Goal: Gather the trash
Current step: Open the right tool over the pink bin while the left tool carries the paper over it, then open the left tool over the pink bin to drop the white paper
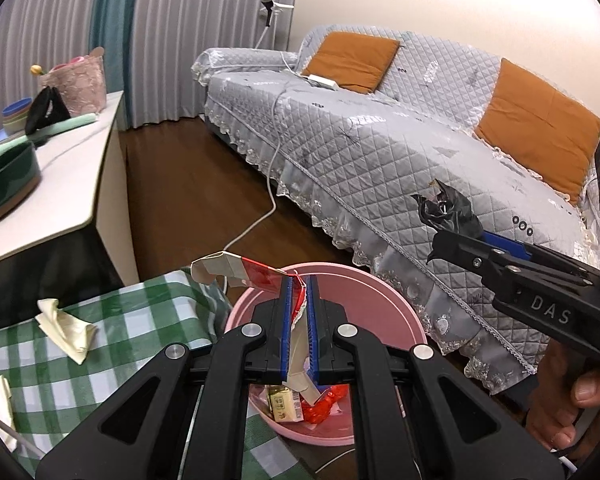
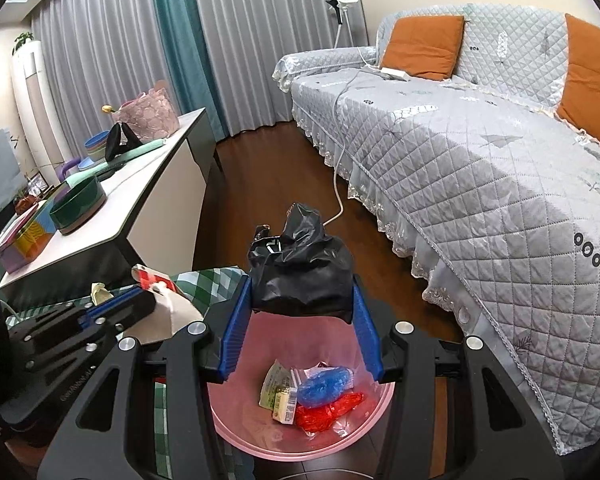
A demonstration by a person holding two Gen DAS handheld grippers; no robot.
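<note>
My left gripper is shut on a flattened red and white carton and holds it over the pink trash bin. My right gripper is shut on a crumpled black plastic bag above the same bin. It also shows in the left wrist view with the bag. The bin holds a blue wrapper, a red wrapper and a yellow packet. A crumpled cream paper lies on the green checked cloth.
A grey quilted sofa with orange cushions runs along the right. A white cable trails from it to the wood floor. A white side table at left carries a dark green bowl and a pink basket.
</note>
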